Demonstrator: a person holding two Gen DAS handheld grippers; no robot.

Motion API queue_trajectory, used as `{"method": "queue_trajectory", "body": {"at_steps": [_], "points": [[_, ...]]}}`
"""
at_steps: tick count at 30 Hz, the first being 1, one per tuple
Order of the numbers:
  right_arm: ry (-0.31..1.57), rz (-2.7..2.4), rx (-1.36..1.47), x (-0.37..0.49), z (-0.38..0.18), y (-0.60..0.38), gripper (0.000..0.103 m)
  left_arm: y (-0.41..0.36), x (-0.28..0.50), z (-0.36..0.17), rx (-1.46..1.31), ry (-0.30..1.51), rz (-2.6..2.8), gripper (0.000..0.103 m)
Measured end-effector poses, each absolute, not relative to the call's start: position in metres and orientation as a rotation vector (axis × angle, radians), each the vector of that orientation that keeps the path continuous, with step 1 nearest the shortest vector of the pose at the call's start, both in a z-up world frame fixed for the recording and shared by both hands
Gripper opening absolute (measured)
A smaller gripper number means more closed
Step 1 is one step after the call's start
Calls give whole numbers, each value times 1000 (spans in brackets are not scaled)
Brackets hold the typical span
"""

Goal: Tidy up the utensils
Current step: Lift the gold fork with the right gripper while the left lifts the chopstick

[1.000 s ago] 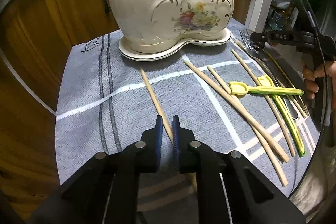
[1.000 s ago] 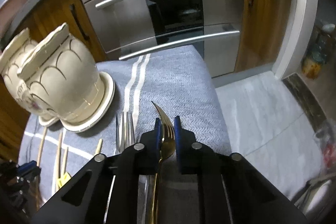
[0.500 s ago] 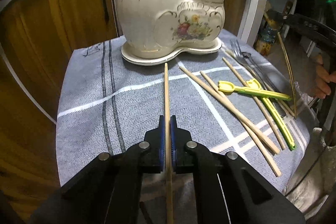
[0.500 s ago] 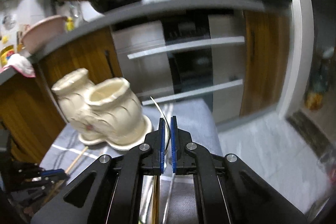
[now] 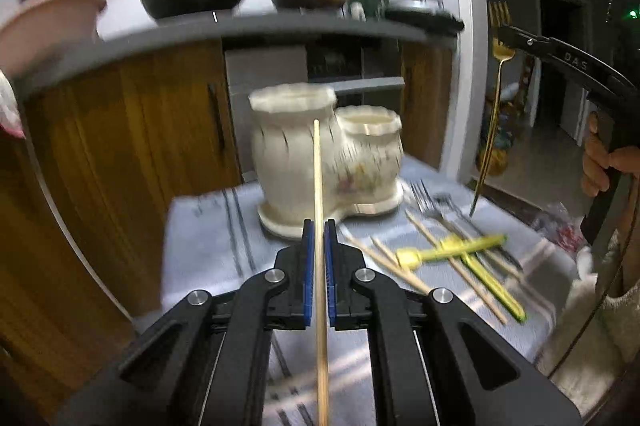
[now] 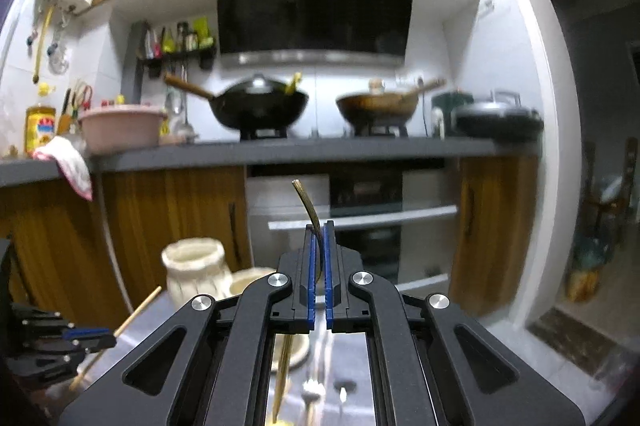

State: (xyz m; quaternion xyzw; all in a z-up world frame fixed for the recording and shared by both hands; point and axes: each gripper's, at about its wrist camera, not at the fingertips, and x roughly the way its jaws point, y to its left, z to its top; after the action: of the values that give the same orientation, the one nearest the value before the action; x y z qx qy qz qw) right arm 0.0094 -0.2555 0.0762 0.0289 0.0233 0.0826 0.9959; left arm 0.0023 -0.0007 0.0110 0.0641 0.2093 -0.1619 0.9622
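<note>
While aloft, chopstick (image 5: 317, 178) and gold fork (image 5: 495, 82), each clamped.

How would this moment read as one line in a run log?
left gripper: shut on chopstick | right gripper: shut on gold fork | ceramic holder: empty

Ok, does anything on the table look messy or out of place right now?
Yes. Wooden chopsticks and yellow-green utensils lie crossed over one another on the grey cloth, with forks loose beside the ceramic holder. Nothing looks spilled or broken.
</note>
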Motion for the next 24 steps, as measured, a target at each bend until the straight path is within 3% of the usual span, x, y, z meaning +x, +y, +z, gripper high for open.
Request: {"method": "queue_trajectory", "body": {"at_steps": [15,24], "points": [[-109,228,188,63,128,-252,4,-2,95,110,-8,183,-380,5],[-62,199,231,107,110,-257,4,-19,179,100,-65,188,-384,5]]}}
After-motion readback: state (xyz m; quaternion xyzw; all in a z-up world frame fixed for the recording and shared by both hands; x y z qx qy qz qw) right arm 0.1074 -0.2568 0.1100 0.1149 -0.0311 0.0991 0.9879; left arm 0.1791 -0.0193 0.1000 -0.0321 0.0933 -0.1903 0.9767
